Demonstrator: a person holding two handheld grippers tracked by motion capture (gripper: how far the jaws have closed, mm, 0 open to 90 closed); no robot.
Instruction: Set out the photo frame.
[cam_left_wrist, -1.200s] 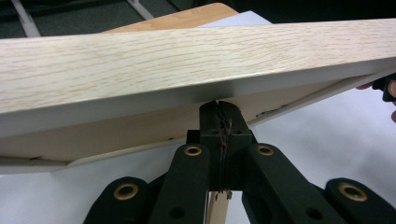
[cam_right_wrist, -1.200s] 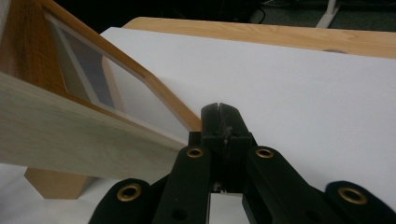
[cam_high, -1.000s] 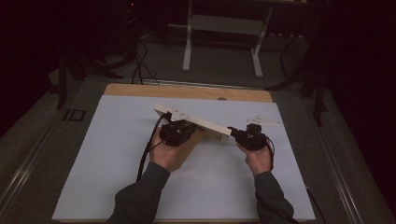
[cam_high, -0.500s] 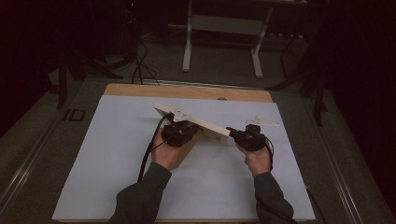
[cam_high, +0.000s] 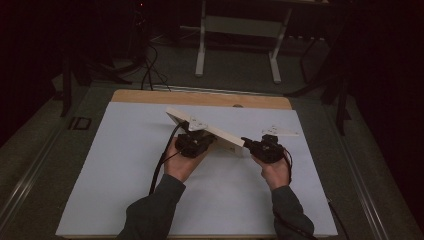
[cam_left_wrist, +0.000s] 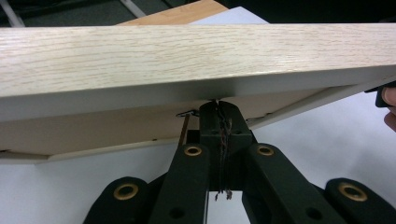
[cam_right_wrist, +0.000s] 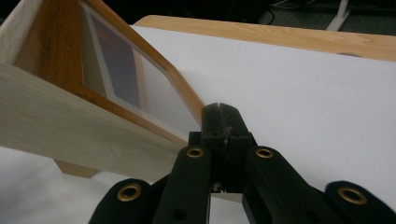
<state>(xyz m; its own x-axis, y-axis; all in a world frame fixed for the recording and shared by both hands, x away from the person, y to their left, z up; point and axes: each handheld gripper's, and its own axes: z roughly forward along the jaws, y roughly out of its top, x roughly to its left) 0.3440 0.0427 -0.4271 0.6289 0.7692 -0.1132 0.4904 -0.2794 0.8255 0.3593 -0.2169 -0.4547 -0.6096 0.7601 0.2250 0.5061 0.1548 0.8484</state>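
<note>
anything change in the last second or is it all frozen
Nothing visibly changed. Both tongs, left and right, stay shut at the wooden frame, which keeps its tilt over the white sheet. The hands have not shifted.

Picture frame (cam_high: 210, 131): light oak-grain wood, rectangular, with broad flat side faces (cam_left_wrist: 187, 51) and a pale grey edge band. Inner rim darker, orange-brown; a clear pane (cam_right_wrist: 135, 84) inside a white mat shows a dark panel behind. Pose: raised off the white worktop, tilted, running diagonally from far left to near right.
</note>
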